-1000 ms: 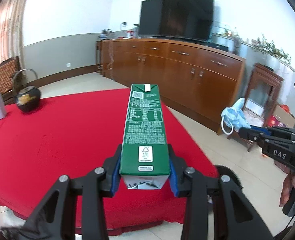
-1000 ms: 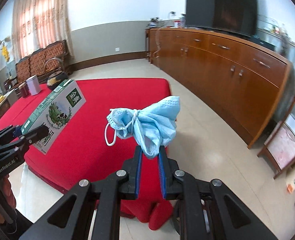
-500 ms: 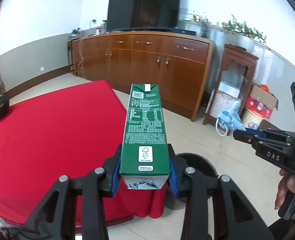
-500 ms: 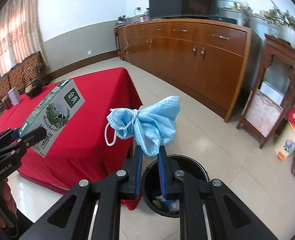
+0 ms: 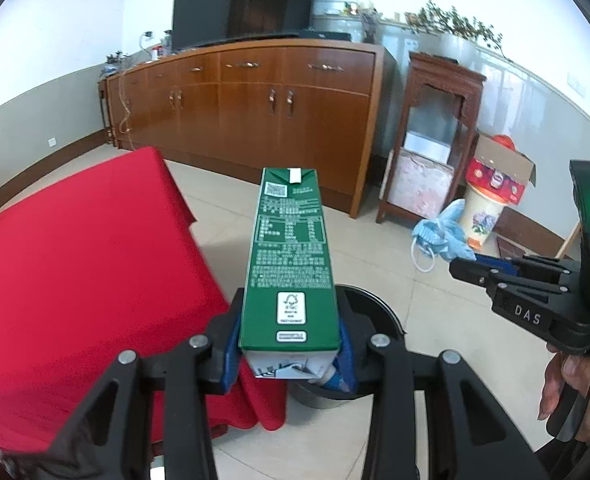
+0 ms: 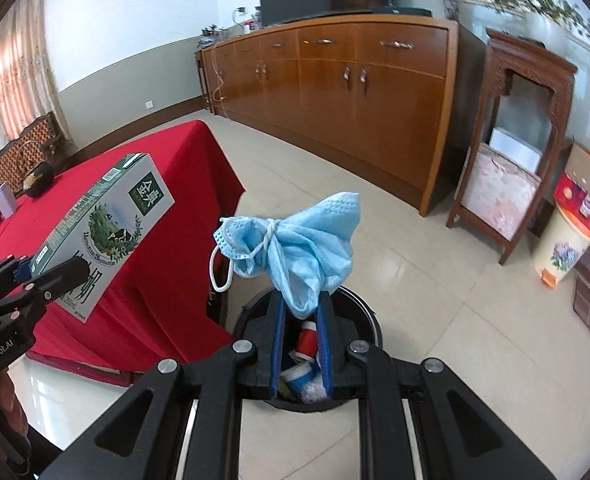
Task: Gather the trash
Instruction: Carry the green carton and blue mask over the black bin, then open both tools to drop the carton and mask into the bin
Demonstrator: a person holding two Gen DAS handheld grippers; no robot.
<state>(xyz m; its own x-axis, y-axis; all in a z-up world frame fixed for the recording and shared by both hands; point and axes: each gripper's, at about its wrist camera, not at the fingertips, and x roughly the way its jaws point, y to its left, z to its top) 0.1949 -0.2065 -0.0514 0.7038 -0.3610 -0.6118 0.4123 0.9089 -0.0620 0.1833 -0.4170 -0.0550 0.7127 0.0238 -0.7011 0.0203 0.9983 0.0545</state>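
My left gripper [image 5: 291, 344] is shut on a green and white milk carton [image 5: 291, 256], held flat and pointing forward; the carton also shows in the right wrist view [image 6: 107, 228]. My right gripper [image 6: 301, 320] is shut on a crumpled blue face mask [image 6: 303, 240], which also shows in the left wrist view [image 5: 441, 232]. A round black trash bin [image 6: 369, 316] stands on the floor right under both grippers, with red and blue cups and other litter inside. In the left wrist view its rim [image 5: 379, 308] shows behind the carton.
A table with a red cloth [image 5: 75, 272] stands to the left, its corner beside the bin. A long wooden sideboard [image 6: 335, 92] with a TV runs along the far wall. A small wooden stand [image 6: 515, 152], a flowered bucket [image 6: 563, 252] and a cardboard box [image 5: 499, 172] stand right.
Both grippers have swung right, away from the table, with carton and mask still held. The bin has come into view and now lies directly beneath them.
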